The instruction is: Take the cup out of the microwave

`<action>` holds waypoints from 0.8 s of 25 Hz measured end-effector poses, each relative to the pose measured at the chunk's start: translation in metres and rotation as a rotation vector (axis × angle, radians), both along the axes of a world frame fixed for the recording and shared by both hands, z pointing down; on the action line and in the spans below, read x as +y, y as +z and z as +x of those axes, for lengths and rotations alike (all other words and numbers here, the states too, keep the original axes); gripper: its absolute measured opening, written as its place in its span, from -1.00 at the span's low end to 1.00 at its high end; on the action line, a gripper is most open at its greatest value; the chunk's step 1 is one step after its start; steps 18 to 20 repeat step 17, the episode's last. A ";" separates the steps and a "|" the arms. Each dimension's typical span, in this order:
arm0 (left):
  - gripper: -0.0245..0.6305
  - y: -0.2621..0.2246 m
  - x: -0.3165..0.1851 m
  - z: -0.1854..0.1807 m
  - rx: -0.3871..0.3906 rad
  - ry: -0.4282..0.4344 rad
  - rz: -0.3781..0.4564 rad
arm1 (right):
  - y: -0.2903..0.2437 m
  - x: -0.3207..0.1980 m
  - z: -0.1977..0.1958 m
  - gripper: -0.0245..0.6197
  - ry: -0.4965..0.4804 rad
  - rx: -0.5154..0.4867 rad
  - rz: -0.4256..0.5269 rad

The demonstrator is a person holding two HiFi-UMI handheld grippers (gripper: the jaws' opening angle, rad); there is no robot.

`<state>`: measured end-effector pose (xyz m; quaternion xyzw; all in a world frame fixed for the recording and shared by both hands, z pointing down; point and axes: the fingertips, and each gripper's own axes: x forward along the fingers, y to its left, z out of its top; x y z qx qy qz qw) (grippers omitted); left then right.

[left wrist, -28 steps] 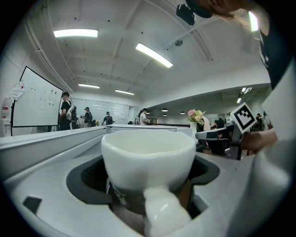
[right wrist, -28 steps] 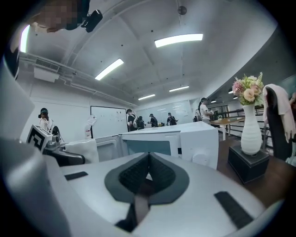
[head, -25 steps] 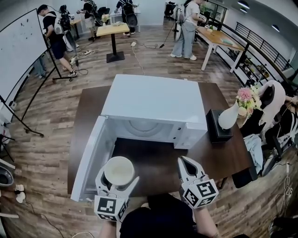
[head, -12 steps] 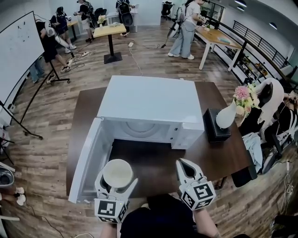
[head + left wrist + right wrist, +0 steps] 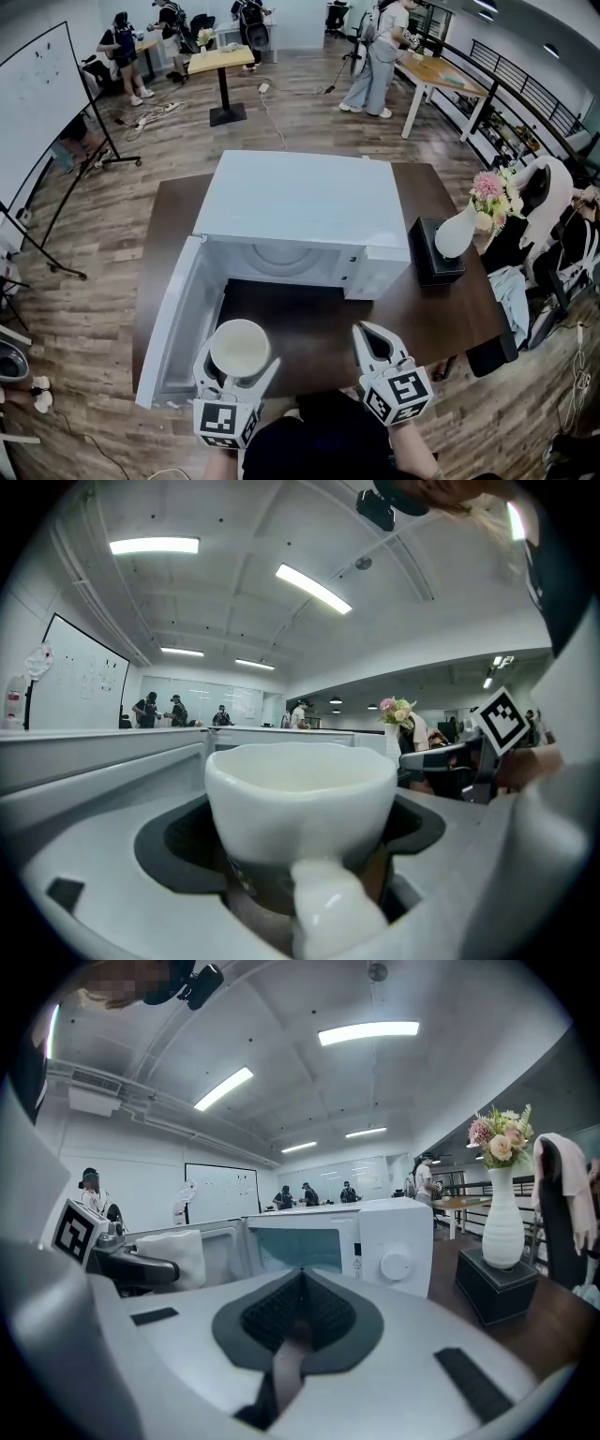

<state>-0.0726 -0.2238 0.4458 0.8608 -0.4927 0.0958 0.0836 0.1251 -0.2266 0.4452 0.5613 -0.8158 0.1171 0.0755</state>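
Jaws of the left hand-held gripper point(image 5: 238, 362) stay clamped on the cup point(image 5: 300, 799), barely moved this last second: it hangs outside the microwave point(image 5: 300, 211), beside the open door point(image 5: 183, 323), over the table's point(image 5: 441, 309) near edge. Right hand-held gripper point(image 5: 367, 328) is closed, empty. Removal looks done.

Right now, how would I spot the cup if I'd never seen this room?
Find the big white microwave on the dark table, its door swung open. Just in front of it, the left gripper holds a round white cup with a handle. The other white thing, the vase, is tall and holds flowers.
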 end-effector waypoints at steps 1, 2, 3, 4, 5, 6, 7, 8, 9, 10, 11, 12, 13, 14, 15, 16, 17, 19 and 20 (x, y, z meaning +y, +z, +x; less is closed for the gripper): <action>0.66 0.000 0.000 0.001 -0.002 0.000 0.000 | 0.001 0.000 0.000 -0.95 0.000 -0.003 -0.002; 0.66 0.001 0.000 0.001 -0.003 0.001 -0.001 | 0.001 0.000 0.001 -0.95 0.002 -0.007 -0.003; 0.66 0.002 0.000 0.002 -0.005 0.002 -0.001 | 0.002 0.000 0.001 -0.95 0.003 -0.010 -0.004; 0.66 0.002 -0.001 0.002 -0.006 0.003 -0.001 | 0.003 0.000 0.001 -0.95 0.004 -0.013 -0.004; 0.66 0.003 -0.001 0.003 -0.008 0.004 -0.002 | 0.003 0.000 0.002 -0.95 0.004 -0.014 -0.005; 0.66 0.003 -0.001 0.003 -0.010 0.004 -0.002 | 0.004 0.000 0.002 -0.95 0.004 -0.013 -0.006; 0.66 0.004 -0.002 0.004 -0.012 0.003 -0.002 | 0.004 0.000 0.002 -0.95 0.003 -0.013 -0.007; 0.66 0.004 -0.002 0.004 -0.014 0.003 -0.002 | 0.005 0.000 0.002 -0.95 0.002 -0.012 -0.008; 0.66 0.004 -0.003 0.005 -0.016 0.003 -0.001 | 0.005 -0.001 0.003 -0.95 0.003 -0.011 -0.010; 0.66 0.005 -0.003 0.005 -0.017 0.003 -0.001 | 0.006 -0.001 0.003 -0.95 0.004 -0.011 -0.012; 0.66 0.005 -0.004 0.006 -0.016 0.003 -0.001 | 0.007 -0.001 0.003 -0.95 0.005 -0.010 -0.013; 0.66 0.006 -0.005 0.006 -0.015 0.003 -0.001 | 0.007 -0.001 0.004 -0.95 0.006 -0.011 -0.014; 0.66 0.006 -0.005 0.006 -0.013 0.003 -0.002 | 0.008 -0.002 0.004 -0.95 0.007 -0.011 -0.015; 0.66 0.006 -0.006 0.006 -0.012 0.002 -0.002 | 0.008 -0.002 0.004 -0.95 0.008 -0.012 -0.017; 0.66 0.007 -0.007 0.007 -0.010 0.001 -0.003 | 0.009 -0.002 0.004 -0.95 0.008 -0.012 -0.018; 0.66 0.007 -0.007 0.007 -0.008 0.001 -0.004 | 0.009 -0.002 0.004 -0.95 0.008 -0.013 -0.019; 0.66 0.007 -0.008 0.007 -0.007 0.001 -0.004 | 0.009 -0.002 0.004 -0.95 0.008 -0.013 -0.021; 0.66 0.007 -0.008 0.007 -0.007 0.001 -0.004 | 0.009 -0.002 0.004 -0.95 0.008 -0.013 -0.021; 0.66 0.007 -0.008 0.007 -0.007 0.001 -0.004 | 0.009 -0.002 0.004 -0.95 0.008 -0.013 -0.021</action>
